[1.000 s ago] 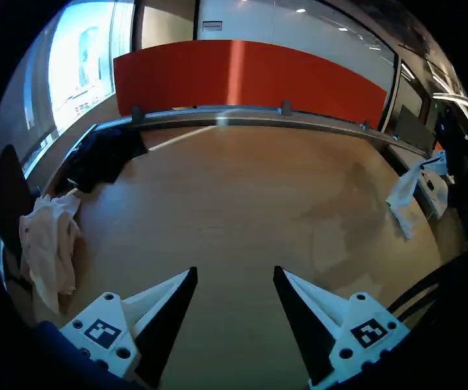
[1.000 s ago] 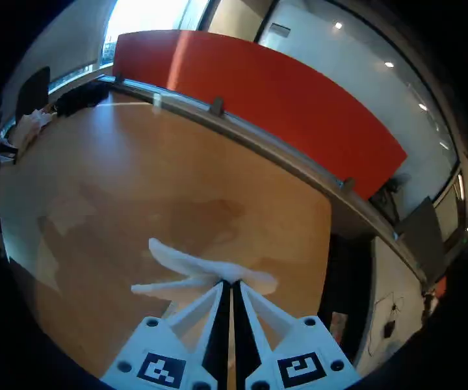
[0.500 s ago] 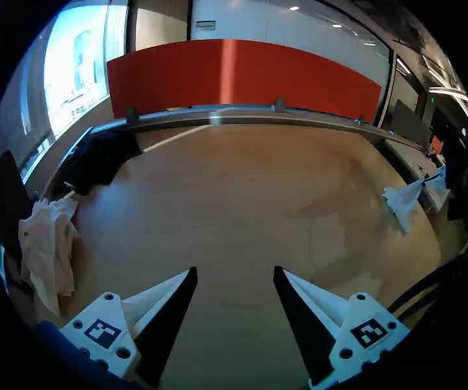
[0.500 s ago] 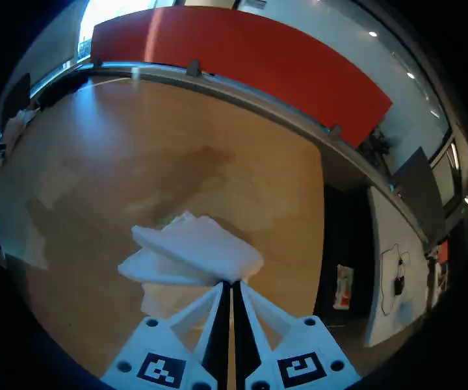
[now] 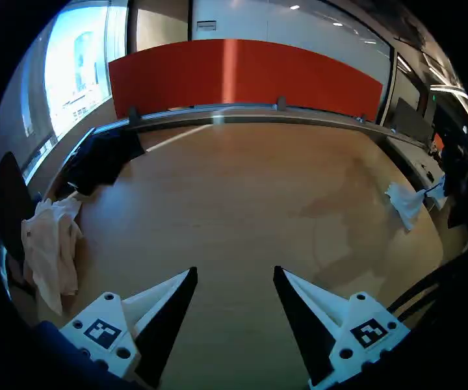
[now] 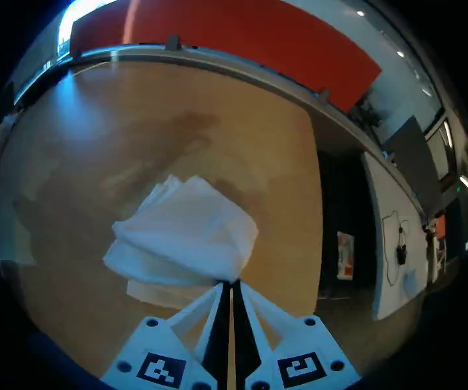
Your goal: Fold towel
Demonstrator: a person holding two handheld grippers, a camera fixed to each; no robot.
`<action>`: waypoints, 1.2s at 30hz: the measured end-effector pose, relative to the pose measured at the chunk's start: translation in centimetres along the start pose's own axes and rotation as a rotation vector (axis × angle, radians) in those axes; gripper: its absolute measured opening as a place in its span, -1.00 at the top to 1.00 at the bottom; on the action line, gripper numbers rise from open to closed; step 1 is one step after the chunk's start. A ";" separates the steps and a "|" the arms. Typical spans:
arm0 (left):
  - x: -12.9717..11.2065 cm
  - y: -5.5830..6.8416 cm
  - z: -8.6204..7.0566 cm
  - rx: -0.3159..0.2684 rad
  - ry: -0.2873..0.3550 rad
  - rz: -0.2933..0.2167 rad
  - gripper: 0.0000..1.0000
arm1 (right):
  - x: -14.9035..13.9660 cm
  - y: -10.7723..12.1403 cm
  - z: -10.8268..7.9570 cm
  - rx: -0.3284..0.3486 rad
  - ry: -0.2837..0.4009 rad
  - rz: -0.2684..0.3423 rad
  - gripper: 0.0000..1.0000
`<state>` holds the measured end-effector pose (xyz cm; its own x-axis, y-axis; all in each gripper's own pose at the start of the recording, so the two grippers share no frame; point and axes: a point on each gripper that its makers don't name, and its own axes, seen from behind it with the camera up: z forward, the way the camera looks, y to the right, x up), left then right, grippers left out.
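Observation:
In the right gripper view my right gripper (image 6: 229, 286) is shut on the near edge of a folded white towel (image 6: 185, 237), which rests in layers on the wooden table (image 6: 104, 130). The same towel (image 5: 406, 203) appears small at the far right of the left gripper view, with the right gripper (image 5: 437, 192) beside it. My left gripper (image 5: 234, 276) is open above bare wood, nothing between its fingers.
A black garment (image 5: 101, 159) lies at the table's far left corner and a pale pink cloth (image 5: 49, 244) hangs over the left edge. A red partition (image 5: 247, 71) with a metal rail runs along the far side. The table's right edge (image 6: 315, 195) drops to dark floor.
The right gripper has tilted downward with the towel; the towel has spread from a thin twisted strip into a broad folded stack lying on the table. The left gripper has barely moved.

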<state>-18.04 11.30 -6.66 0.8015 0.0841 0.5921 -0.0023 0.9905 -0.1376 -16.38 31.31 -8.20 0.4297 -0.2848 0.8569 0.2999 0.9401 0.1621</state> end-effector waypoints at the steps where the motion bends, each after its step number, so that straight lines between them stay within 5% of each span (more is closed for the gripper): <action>1: -0.1 -0.1 0.0 0.002 -0.001 0.001 -0.73 | -0.3 -0.1 0.2 -0.003 -0.007 0.003 0.90; 20: -1.0 -0.7 -0.1 0.025 -0.017 0.001 -0.73 | -6.3 -0.7 3.2 -0.021 -0.134 0.084 0.88; 29: -0.6 -0.6 0.1 0.021 -0.016 0.006 -0.73 | -6.8 -0.8 3.0 -0.026 -0.127 0.103 0.74; 33: -0.4 -0.5 0.1 0.019 -0.013 0.008 -0.73 | -7.0 -1.0 2.6 -0.025 -0.124 0.106 0.52; 36: -0.2 -0.5 0.1 0.019 -0.012 0.008 -0.73 | -7.0 -1.1 2.2 -0.024 -0.115 0.104 0.18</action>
<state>-18.31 10.79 -6.61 0.7945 0.0934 0.6001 -0.0202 0.9916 -0.1276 -21.58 32.64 -13.34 0.3592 -0.1618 0.9191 0.2800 0.9582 0.0593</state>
